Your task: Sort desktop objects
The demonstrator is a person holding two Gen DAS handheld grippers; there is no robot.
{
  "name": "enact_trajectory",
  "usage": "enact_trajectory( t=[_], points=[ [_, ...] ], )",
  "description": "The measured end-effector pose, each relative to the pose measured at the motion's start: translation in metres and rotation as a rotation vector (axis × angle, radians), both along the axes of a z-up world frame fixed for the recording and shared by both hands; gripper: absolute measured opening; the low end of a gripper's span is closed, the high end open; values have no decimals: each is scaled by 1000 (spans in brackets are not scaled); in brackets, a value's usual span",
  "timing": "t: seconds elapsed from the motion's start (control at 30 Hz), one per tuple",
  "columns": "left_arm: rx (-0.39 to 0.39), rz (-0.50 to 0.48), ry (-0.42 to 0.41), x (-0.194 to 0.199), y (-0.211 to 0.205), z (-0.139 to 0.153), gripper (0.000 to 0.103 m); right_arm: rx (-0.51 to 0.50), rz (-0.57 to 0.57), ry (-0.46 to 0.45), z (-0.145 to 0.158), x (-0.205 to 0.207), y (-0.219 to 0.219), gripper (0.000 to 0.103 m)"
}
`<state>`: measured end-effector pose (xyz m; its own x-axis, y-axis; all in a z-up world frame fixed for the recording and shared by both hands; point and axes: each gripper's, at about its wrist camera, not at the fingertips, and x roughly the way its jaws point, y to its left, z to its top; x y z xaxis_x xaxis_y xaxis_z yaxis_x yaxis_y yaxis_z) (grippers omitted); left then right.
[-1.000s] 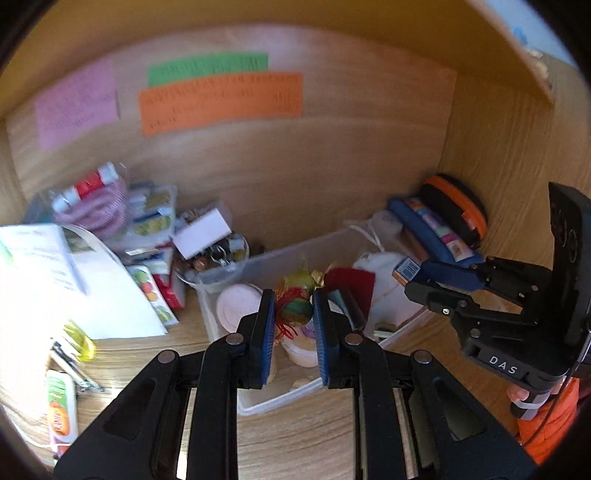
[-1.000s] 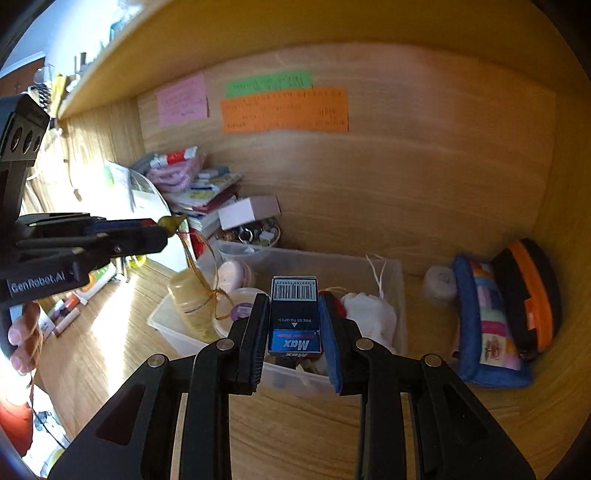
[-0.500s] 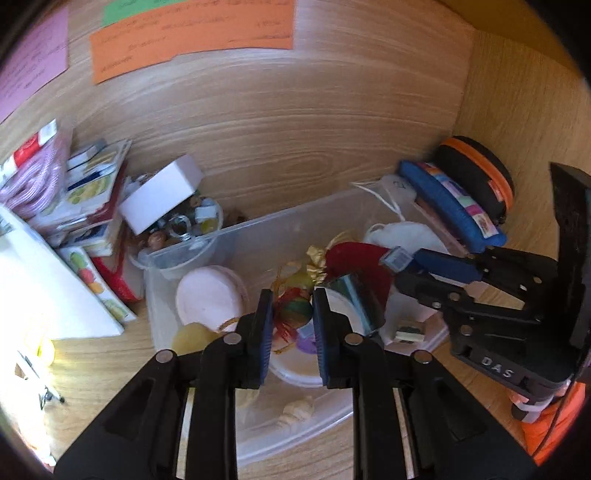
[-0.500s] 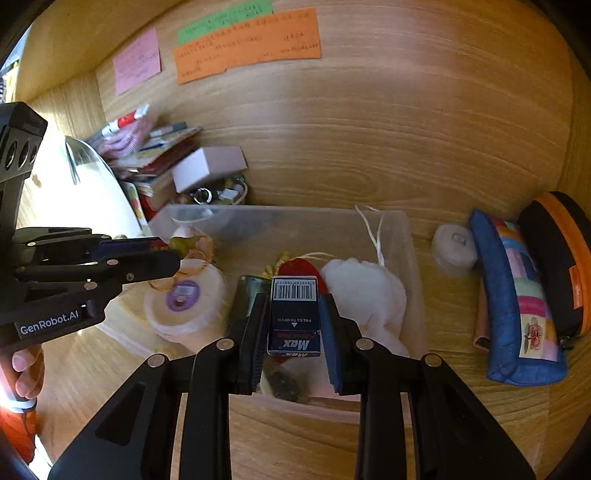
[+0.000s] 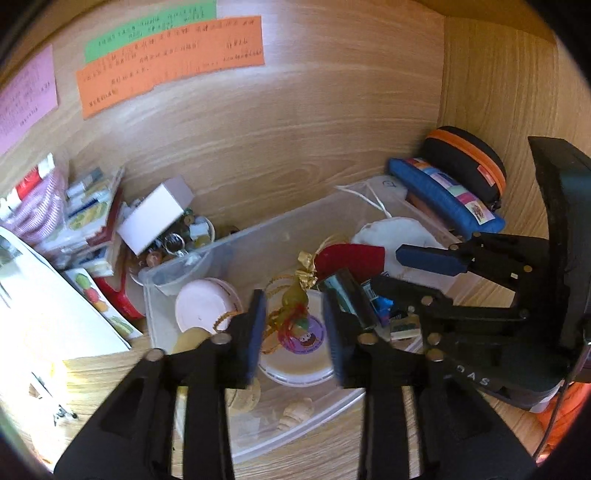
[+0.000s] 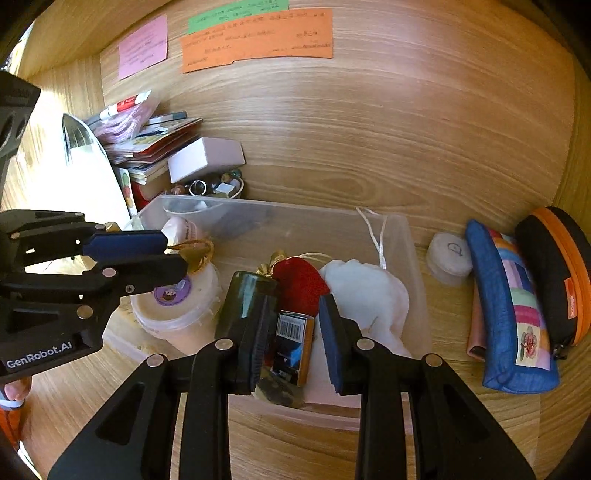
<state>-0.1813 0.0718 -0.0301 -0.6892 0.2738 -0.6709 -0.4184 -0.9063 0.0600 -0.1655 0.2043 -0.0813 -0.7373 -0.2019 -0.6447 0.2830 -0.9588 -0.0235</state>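
My right gripper (image 6: pixel 291 336) hangs with its jaws spread, clamping nothing; the small staple box (image 6: pixel 291 341) with the barcode lies loose between them inside the clear plastic bin (image 6: pixel 415 258), its lower end lost in dark clutter I cannot name. My left gripper (image 5: pixel 295 334) is likewise parted over the same bin (image 5: pixel 236 424), with a gold-threaded ornament (image 5: pixel 293 308) lying on the white round tub (image 5: pixel 295 363) between the pads; it seems released, though the fingers hide its edges. Beside the tub sit a pink round lid (image 5: pixel 201 306), a red pouch (image 6: pixel 299 280) and a white cloth bag (image 6: pixel 364 291). A dark rectangular object (image 6: pixel 245 295) is half covered by my right gripper's finger.

The worktop (image 6: pixel 295 443) is pale wood. Right of the bin lie a small white roll (image 6: pixel 448 258), a blue patchwork pencil case (image 6: pixel 511 314) and a black-and-orange case (image 6: pixel 557 273). Left, a white box (image 6: pixel 205 158) rests on a bowl of trinkets (image 6: pixel 218 186) near stacked booklets (image 6: pixel 155 146). On the wooden back wall (image 6: pixel 406 129) hang pink (image 6: pixel 142 46), green (image 6: pixel 236 13) and orange notes (image 6: pixel 258 38), their writing illegible.
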Motion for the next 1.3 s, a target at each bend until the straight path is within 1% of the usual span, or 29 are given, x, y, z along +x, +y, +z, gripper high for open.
enact_trajectory(
  t=[0.03,0.1,0.23,0.3,0.33,0.4,0.43,0.5,0.53,0.57,0.6,0.63,0.77,0.9,1.0,1.17,1.3],
  points=[
    [-3,6,20,2,0,2,49,2,-1,4,0,0,0,32],
    [-6,14,66,8,-1,8,55,-1,2,9,2,1,0,41],
    [-11,23,123,16,-1,16,65,-18,0,40,9,6,3,49],
    [-29,41,162,19,-1,18,68,-16,-9,52,11,7,4,58],
    [-37,48,175,19,-1,18,71,-14,-18,60,12,7,5,60],
    [-57,68,204,21,-1,18,76,-8,-31,67,13,7,7,68],
    [-63,80,213,22,-3,19,77,-6,-36,69,14,7,7,69],
    [-69,99,216,22,-7,21,78,-2,-47,74,14,7,8,76],
    [-68,103,216,22,-8,21,80,0,-55,77,15,7,10,78],
    [-66,117,217,22,-11,24,83,1,-62,78,16,7,11,83],
    [-65,130,221,24,-14,26,90,2,-64,79,16,7,11,84],
    [-63,143,227,26,-18,28,94,5,-65,78,17,7,12,84],
    [-73,178,246,38,-27,34,95,14,-65,77,25,10,11,90],
    [-72,214,264,55,-39,41,97,41,-80,112,37,24,9,100],
    [-54,239,283,70,-48,47,98,54,-88,152,49,41,5,103],
    [-18,274,294,97,-59,55,100,78,-103,221,65,78,-6,103],
    [5,298,321,122,-65,61,101,63,-110,257,74,104,-11,103]
  ],
)
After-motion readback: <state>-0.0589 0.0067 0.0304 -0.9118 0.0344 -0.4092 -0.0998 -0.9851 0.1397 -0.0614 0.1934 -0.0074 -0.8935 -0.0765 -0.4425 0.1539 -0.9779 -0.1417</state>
